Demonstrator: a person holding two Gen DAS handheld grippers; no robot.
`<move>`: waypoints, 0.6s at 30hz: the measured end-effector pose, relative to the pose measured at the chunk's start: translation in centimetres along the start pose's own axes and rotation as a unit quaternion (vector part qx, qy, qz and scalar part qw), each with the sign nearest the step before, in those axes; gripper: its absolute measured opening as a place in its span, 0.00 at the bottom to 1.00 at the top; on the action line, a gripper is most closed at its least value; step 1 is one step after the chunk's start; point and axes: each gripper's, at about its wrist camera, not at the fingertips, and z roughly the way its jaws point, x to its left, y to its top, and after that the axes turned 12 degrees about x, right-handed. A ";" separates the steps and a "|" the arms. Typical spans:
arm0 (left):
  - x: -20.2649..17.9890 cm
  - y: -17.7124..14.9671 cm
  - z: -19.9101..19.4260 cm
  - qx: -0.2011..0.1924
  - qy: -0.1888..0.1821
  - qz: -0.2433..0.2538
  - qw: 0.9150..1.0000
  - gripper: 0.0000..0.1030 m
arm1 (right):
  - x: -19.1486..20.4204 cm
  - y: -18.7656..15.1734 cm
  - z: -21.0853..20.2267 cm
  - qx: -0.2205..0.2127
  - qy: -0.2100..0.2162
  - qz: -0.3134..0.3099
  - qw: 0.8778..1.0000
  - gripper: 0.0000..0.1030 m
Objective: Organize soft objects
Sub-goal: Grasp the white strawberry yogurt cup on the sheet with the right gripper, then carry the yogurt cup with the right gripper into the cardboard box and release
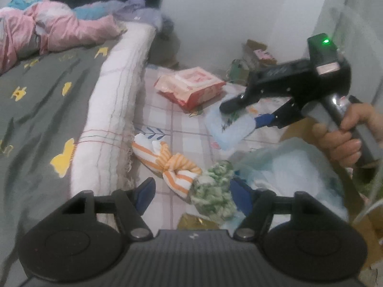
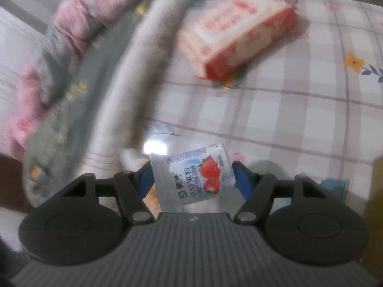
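Note:
My right gripper (image 2: 192, 177) is shut on a white strawberry yogurt pack (image 2: 194, 175), held above the checked sheet (image 2: 287, 119). In the left wrist view the same gripper (image 1: 239, 114) holds the pale pack (image 1: 231, 129) in the air at the right. My left gripper (image 1: 194, 191) is open; a green and white fluffy cloth (image 1: 214, 191) lies against its right finger, not gripped. An orange-striped knotted cloth (image 1: 167, 162) lies on the sheet just ahead of it. A red and pink tissue pack (image 1: 191, 87) lies farther back and also shows in the right wrist view (image 2: 239, 35).
A bed with a grey star-print cover (image 1: 43, 110) and a pink quilt (image 1: 52, 31) fills the left. A translucent plastic bag (image 1: 287, 167) of pale items sits at the right. Boxes and clutter (image 1: 253, 55) stand by the white wall. A gold wrapper (image 1: 196, 222) lies near my left gripper.

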 end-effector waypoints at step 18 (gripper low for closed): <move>-2.2 -16.5 -3.9 0.025 0.028 0.039 0.999 0.76 | 1.5 -23.0 8.7 0.089 0.269 0.177 0.943 0.66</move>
